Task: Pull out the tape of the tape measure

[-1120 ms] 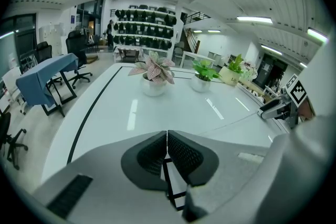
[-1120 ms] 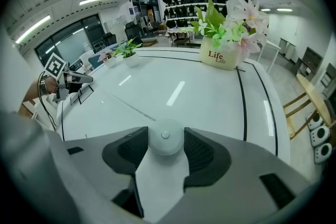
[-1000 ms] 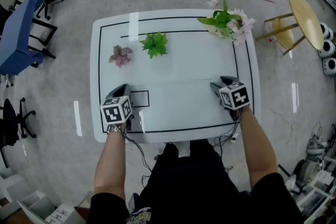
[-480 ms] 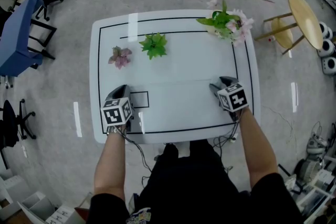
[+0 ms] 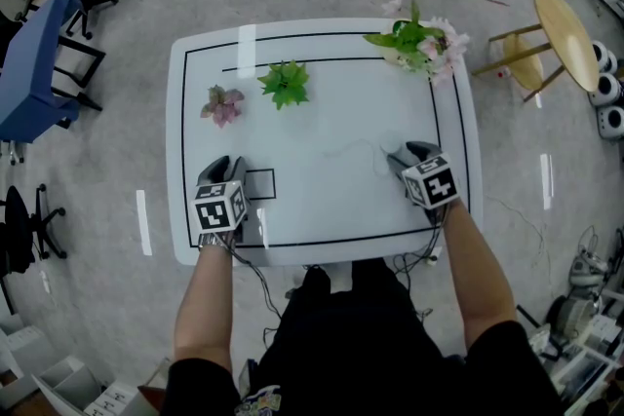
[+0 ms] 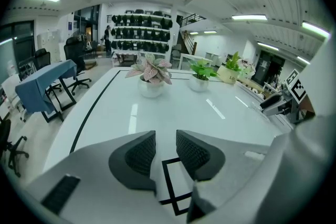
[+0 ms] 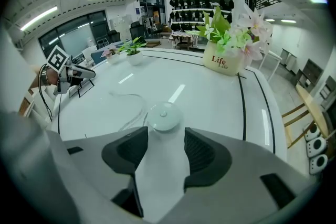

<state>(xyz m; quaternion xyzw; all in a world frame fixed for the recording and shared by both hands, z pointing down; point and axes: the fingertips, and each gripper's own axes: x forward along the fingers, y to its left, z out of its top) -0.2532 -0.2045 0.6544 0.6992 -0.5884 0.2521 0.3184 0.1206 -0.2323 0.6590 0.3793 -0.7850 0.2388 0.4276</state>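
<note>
Tape measure (image 7: 164, 115), a round white case, is found on the table (image 5: 331, 112) just ahead of the right gripper's (image 7: 165, 150) parted, empty jaws, its thin tape (image 7: 126, 94) left slack and curled beside it; the left gripper's (image 6: 166, 152) jaws have just been opened on nothing, so the pull is judged finished.

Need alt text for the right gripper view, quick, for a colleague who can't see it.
The right gripper has its jaws apart and empty, just short of a round white tape measure lying on the white table, its thin tape curling away leftward. A flower pot stands behind.
</note>
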